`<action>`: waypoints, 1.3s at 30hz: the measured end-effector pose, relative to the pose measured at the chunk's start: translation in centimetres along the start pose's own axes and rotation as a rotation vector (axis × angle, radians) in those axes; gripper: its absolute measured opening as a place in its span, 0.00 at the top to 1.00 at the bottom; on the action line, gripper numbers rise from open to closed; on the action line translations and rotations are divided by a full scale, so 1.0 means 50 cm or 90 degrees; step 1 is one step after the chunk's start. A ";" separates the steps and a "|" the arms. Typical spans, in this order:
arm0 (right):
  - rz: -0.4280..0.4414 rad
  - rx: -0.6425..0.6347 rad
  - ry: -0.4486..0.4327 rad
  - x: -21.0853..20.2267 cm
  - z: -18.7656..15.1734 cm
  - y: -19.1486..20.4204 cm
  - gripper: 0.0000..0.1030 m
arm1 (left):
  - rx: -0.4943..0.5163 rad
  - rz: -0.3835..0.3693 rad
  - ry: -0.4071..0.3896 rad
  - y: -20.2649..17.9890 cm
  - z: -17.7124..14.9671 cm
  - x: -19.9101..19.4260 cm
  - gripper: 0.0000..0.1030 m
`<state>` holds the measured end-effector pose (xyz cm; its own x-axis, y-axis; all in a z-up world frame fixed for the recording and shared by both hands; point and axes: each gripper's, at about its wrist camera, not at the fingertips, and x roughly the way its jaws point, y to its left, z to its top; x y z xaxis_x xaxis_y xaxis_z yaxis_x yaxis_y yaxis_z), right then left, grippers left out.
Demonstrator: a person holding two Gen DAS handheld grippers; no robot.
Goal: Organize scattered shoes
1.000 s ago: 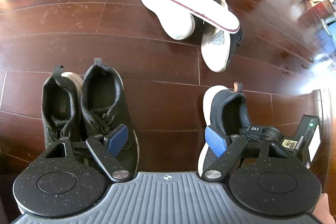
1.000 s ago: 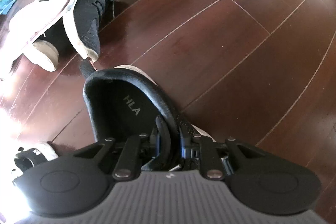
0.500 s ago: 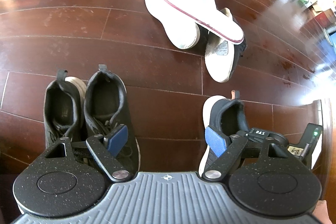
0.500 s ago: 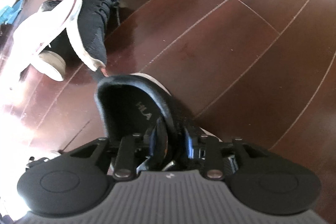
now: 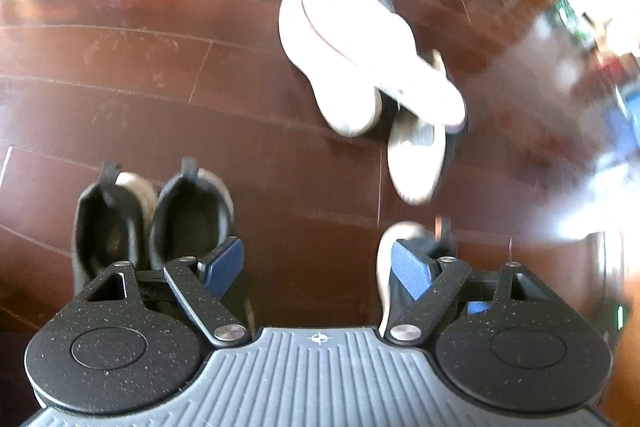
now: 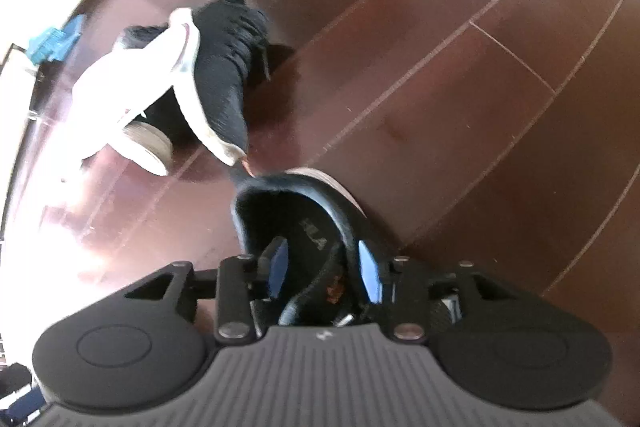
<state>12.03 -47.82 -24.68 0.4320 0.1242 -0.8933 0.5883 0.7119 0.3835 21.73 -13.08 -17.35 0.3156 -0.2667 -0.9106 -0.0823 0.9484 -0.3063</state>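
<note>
right tongs (image 6: 320, 265): just opened, black shoe (image 6: 304, 223) collar released, between jaws | left tongs (image 5: 316, 267): wide, empty | shoe judged placed; pile (image 5: 360, 67) remains

The left claw (image 5: 316, 265) hides the paired shoes' (image 5: 152, 223) toes.

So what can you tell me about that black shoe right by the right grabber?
The black shoe stands upright on the dark wooden floor, heel end away from the camera. It looks like soft knit fabric with a padded collar, a pull tab at the heel, a pale sole edge and letters printed inside. The right gripper straddles one side of its collar; its blue pads have just been opening and no longer press on it. The overturned shoes beyond look apart from it.
</note>
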 end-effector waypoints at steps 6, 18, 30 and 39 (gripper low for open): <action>0.085 -0.036 -0.045 -0.047 0.016 0.025 0.54 | -0.093 -0.037 -0.065 0.004 0.136 0.085 0.18; 0.186 -0.064 -0.039 -0.027 0.074 0.066 0.52 | -0.268 -0.085 -0.111 0.085 0.304 0.289 0.16; 0.188 -0.079 -0.001 0.000 0.088 0.104 0.52 | -0.443 -0.193 -0.084 0.124 0.308 0.396 0.36; 0.163 -0.087 0.011 0.012 0.076 0.106 0.52 | -0.399 -0.231 -0.069 0.112 0.333 0.371 0.72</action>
<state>18.02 -46.61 -22.29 0.5424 0.3226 -0.7757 0.3631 0.7425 0.5628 42.86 -9.84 -31.36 0.5142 -0.4963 -0.6995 -0.4703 0.5189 -0.7139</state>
